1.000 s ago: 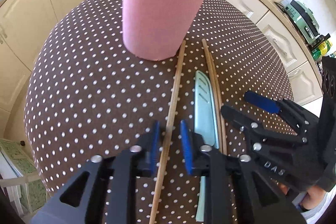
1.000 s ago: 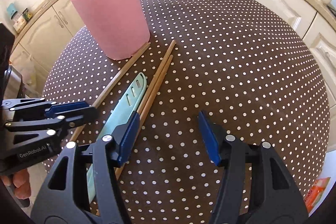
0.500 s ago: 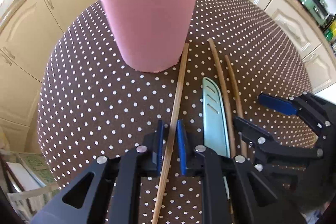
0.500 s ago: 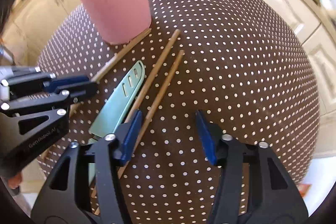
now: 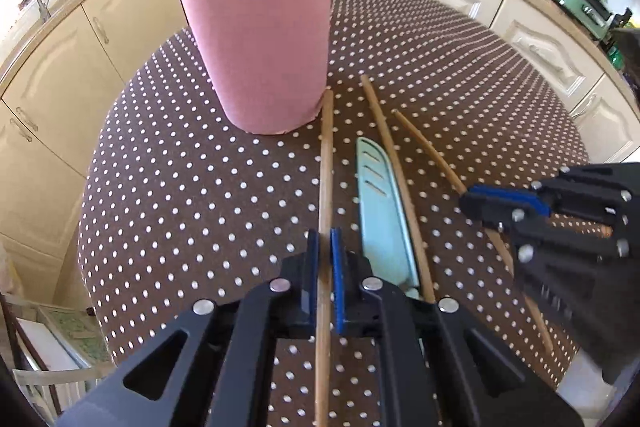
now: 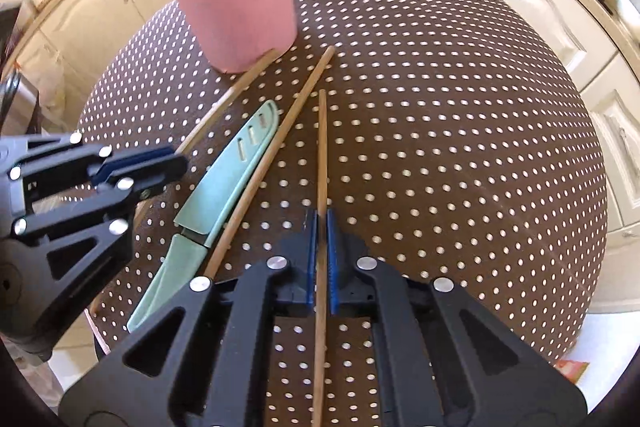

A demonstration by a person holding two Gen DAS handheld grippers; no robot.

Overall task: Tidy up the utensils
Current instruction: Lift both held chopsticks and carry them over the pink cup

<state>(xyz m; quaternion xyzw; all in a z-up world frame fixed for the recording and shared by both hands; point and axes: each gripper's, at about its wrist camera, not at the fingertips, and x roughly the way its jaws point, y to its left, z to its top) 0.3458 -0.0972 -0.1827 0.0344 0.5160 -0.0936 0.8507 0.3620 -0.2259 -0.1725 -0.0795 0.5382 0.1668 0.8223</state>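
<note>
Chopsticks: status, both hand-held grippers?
Left hand-held gripper shut on chopstick beside pink cup. Right hand-held gripper shut on outer chopstick. Third chopstick, green knife lie between them.

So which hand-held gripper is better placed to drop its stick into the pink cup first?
Left, probably. The left hand-held gripper is shut on a wooden chopstick whose far end lies at the pink cup; the right one's stick ends farther away.

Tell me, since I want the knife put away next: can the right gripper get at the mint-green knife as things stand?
Probably not yet. The right gripper is shut on a chopstick, so its jaws are occupied. The knife itself lies uncovered on the table, with another chopstick lying along its edge.
</note>
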